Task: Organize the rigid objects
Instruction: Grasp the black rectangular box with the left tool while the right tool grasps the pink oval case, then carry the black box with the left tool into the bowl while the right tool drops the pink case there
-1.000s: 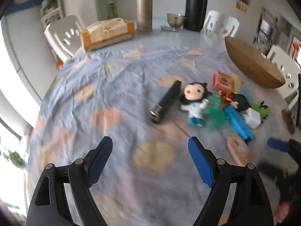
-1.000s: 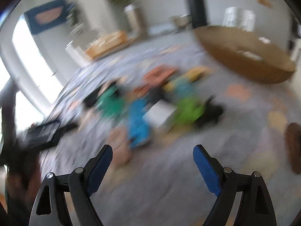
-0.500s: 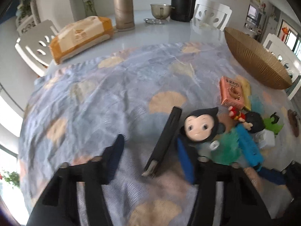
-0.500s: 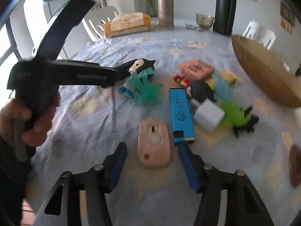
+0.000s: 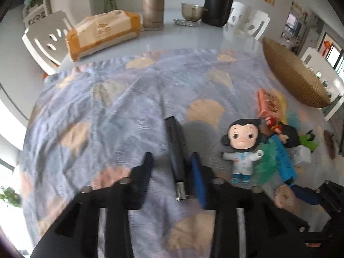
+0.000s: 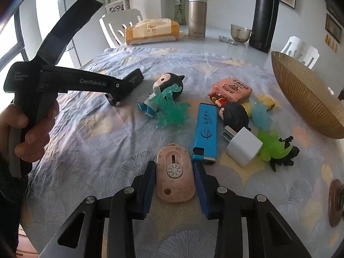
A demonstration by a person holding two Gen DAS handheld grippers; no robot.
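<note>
The black flat stick-shaped device lies between our left gripper's half-open fingers; the pink oval plastic cutter sits between our right gripper's fingers, not clearly clamped. The woven brown bowl looks empty, so nothing seems sorted yet. Only the right view shows the white cube charger.

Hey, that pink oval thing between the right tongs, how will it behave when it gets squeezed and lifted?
The pink oval case looks like hard plastic, so it probably stays stiff under the right tongs. It lies flat and low on the cloth, so rolling or tipping seems unlikely. Its rounded, smooth-looking sides might slip between the blue pads if the grip is off-centre.
</note>
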